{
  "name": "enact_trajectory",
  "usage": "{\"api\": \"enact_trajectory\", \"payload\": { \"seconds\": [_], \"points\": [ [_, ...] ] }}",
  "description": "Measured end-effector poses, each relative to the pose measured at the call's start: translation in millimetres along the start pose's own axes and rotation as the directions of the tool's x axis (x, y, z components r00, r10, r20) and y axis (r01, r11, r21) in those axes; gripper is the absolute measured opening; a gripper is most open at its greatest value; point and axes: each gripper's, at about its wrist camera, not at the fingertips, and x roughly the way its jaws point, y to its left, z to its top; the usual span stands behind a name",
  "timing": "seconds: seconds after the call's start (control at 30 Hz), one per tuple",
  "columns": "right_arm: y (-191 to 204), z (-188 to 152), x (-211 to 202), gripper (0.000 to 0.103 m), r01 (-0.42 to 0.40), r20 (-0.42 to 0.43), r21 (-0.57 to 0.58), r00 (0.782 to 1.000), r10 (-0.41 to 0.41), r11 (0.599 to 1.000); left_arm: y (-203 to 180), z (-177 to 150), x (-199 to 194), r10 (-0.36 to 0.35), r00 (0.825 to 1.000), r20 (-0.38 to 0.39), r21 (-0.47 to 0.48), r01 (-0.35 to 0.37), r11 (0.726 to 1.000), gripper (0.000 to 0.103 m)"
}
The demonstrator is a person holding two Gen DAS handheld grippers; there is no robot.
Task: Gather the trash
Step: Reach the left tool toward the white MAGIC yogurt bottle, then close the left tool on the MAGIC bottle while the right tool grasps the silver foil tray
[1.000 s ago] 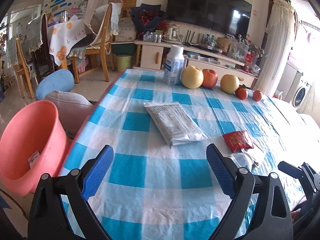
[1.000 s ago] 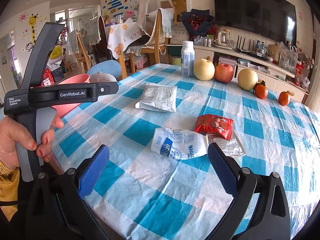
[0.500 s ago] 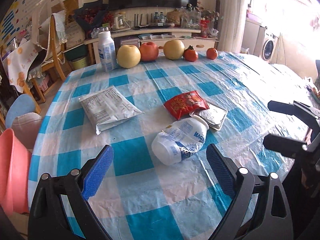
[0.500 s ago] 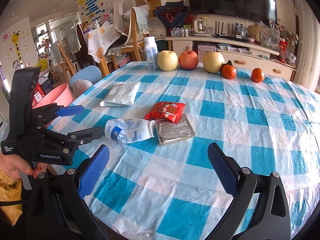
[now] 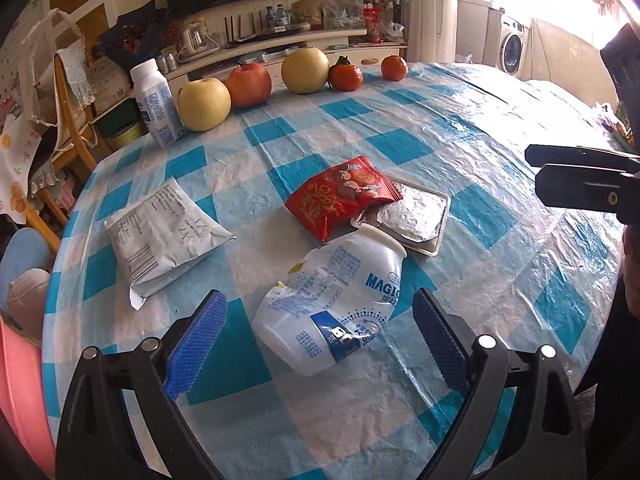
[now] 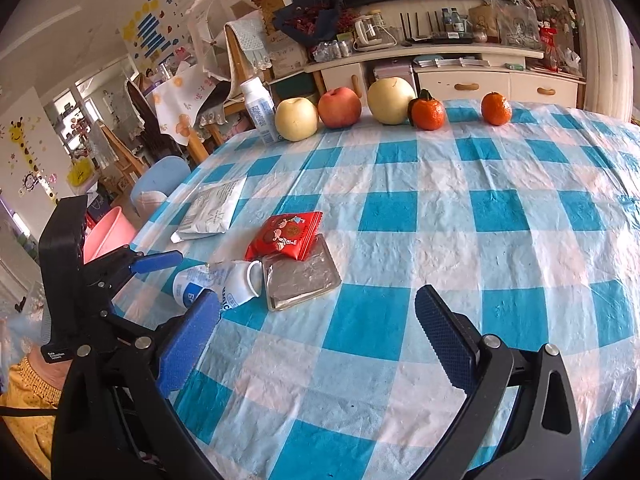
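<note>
A crushed white bottle (image 5: pixel 340 304) is lying on its side on the checked tablecloth (image 5: pixel 460 128), its neck touching a red snack wrapper (image 5: pixel 340 196) and a foil tray (image 5: pixel 416 216) just beyond. A grey pouch (image 5: pixel 164 232) is lying to the left. The left gripper (image 5: pixel 320 336) is hovering with jaws wide apart around the bottle's base, gripping nothing. The right gripper (image 6: pixel 318 332) is spreading wide over bare cloth, empty. Fruit (image 5: pixel 248 84) is lining the far edge.

The right gripper (image 6: pixel 318 338) is hovering with fingers spread wide over the checked tablecloth (image 6: pixel 440 208), while the left gripper (image 6: pixel 176 280) is straddling a crushed white bottle (image 6: pixel 224 282) beside a foil tray (image 6: pixel 300 280).
</note>
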Motion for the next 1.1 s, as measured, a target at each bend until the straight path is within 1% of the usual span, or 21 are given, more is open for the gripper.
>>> {"api": "enact_trajectory", "payload": {
  "seconds": [0.2, 0.37, 0.4, 0.47, 0.5, 0.67, 0.73, 0.83, 0.93, 1.1],
  "points": [
    [8.4, 5.4, 18.2, 0.098, -0.022, -0.04, -0.035, 0.999, 0.02, 0.999, 2.1, 4.7, 20.8, -0.02, 0.999, -0.045, -0.003, 0.02, 1.0, 0.093],
    [12.9, 9.8, 29.1, 0.096, -0.034, -0.055, -0.054, 0.998, 0.031, 0.998, -0.7, 8.8, 31.0, -0.034, 0.998, -0.06, 0.006, 0.034, 0.999, 0.093],
    [12.6, 10.6, 30.8, 0.095, -0.038, -0.058, -0.052, 0.998, 0.035, 0.998, -1.0, 9.8, 31.9, -0.038, 0.998, -0.058, 0.006, 0.038, 0.999, 0.093],
    [11.5, 11.7, 34.3, 0.09, -0.041, -0.066, -0.047, 0.997, 0.038, 0.998, -1.3, 11.6, 33.1, -0.036, 0.998, -0.057, 0.009, 0.036, 0.999, 0.093],
    [10.6, 12.0, 36.4, 0.085, -0.044, -0.072, -0.043, 0.997, 0.041, 0.998, -1.4, 12.4, 33.9, -0.036, 0.998, -0.055, 0.01, 0.036, 0.999, 0.093],
    [6.1, 13.4, 44.6, 0.084, -0.041, -0.089, -0.025, 0.995, 0.039, 0.999, -2.5, 12.7, 34.3, -0.038, 0.998, -0.051, 0.008, 0.039, 0.999, 0.092],
    [6.2, 13.9, 47.1, 0.084, -0.037, -0.095, -0.024, 0.995, 0.035, 0.999, -3.2, 12.4, 33.0, -0.052, 0.998, -0.045, 0.005, 0.052, 0.999, 0.085],
    [6.2, 13.8, 51.6, 0.084, -0.031, -0.106, -0.022, 0.994, 0.029, 0.999, -9.1, 11.4, 29.5, -0.046, 0.998, -0.032, 0.028, 0.047, 0.999, 0.078],
    [5.3, 13.3, 56.6, 0.084, -0.02, -0.12, -0.019, 0.993, 0.017, 1.0, -10.7, 10.4, 27.7, -0.049, 0.998, -0.029, 0.032, 0.049, 0.998, 0.075],
    [1.1, 12.1, 65.8, 0.084, -0.004, -0.15, -0.004, 0.989, 0.004, 1.0, -7.7, 8.0, 26.1, -0.049, 0.998, -0.031, 0.014, 0.049, 0.999, 0.075]
  ]
}}
